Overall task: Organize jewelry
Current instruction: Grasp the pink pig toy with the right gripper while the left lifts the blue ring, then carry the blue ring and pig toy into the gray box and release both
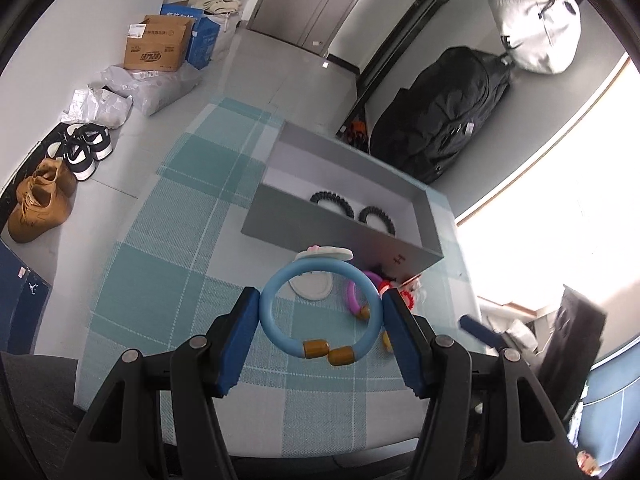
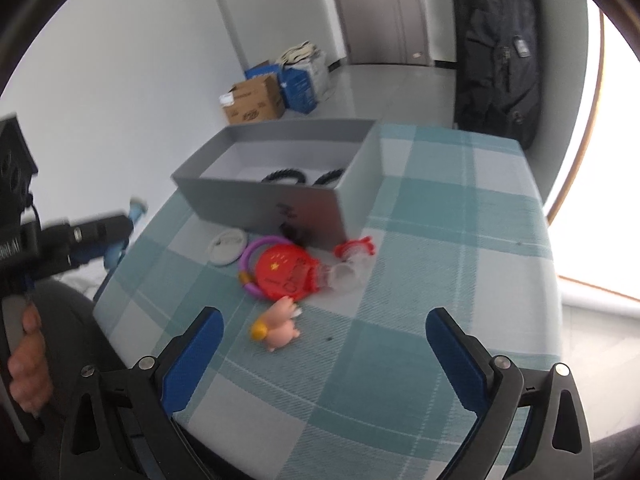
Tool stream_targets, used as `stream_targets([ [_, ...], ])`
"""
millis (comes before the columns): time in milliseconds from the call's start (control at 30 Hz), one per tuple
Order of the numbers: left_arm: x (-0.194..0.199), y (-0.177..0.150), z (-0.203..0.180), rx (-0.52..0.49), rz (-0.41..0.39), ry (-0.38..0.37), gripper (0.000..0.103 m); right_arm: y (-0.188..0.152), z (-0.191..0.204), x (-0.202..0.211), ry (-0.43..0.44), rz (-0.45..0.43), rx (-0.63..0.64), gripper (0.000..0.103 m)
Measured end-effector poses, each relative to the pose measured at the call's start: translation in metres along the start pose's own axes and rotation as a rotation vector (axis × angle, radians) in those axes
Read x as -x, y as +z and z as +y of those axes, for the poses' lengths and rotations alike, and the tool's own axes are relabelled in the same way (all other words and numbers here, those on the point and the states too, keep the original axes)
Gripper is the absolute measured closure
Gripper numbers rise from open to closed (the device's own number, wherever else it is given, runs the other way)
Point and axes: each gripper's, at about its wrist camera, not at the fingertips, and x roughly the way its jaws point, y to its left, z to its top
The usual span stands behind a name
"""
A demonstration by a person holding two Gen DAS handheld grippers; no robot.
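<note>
Above the table's (image 1: 160, 280) near edge, your left gripper (image 1: 320, 316) clamps the blue bangle (image 1: 276, 332); your right gripper (image 2: 324, 344) hangs wide open near the pink pig charm (image 2: 282, 328).

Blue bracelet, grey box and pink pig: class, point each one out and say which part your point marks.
Blue bracelet (image 1: 276, 280): left wrist view, upper left arc of the ring.
Grey box (image 2: 256, 204): right wrist view, near outer wall.
Pink pig (image 2: 282, 326): right wrist view, middle of the body.

Smooth, probably plastic blue bracelet (image 1: 320, 312); matt grey box (image 1: 344, 236); woven checked tablecloth (image 1: 160, 280).
</note>
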Motion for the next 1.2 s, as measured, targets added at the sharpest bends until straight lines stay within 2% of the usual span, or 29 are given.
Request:
stream_targets([
  [200,0.002,0.002,0.004,0.014,-0.004,-0.027,0.046,-0.004,0.017,-0.016,-0.009,0.048,0.072,0.025],
  [267,0.003,0.003,0.005,0.015,-0.004,-0.027,0.046,-0.005,0.020,-0.020,-0.005,0.062,0.084,0.039],
  [433,0.002,0.004,0.007,0.021,0.002,-0.041,0.046,-0.005,0.026,-0.026,-0.017,0.070,0.112,0.064],
  [467,0.002,0.004,0.008,0.025,0.005,-0.048,0.046,-0.005,0.027,-0.027,-0.012,0.070,0.115,0.073],
  [867,0.002,0.004,0.004,0.010,0.006,-0.060,0.046,-0.005,0.029,-0.018,-0.003,0.041,0.129,0.075],
  [1200,0.002,0.001,-0.003,-0.017,-0.015,-0.007,0.046,0.002,0.024,-0.001,0.055,-0.004,0.095,0.075],
])
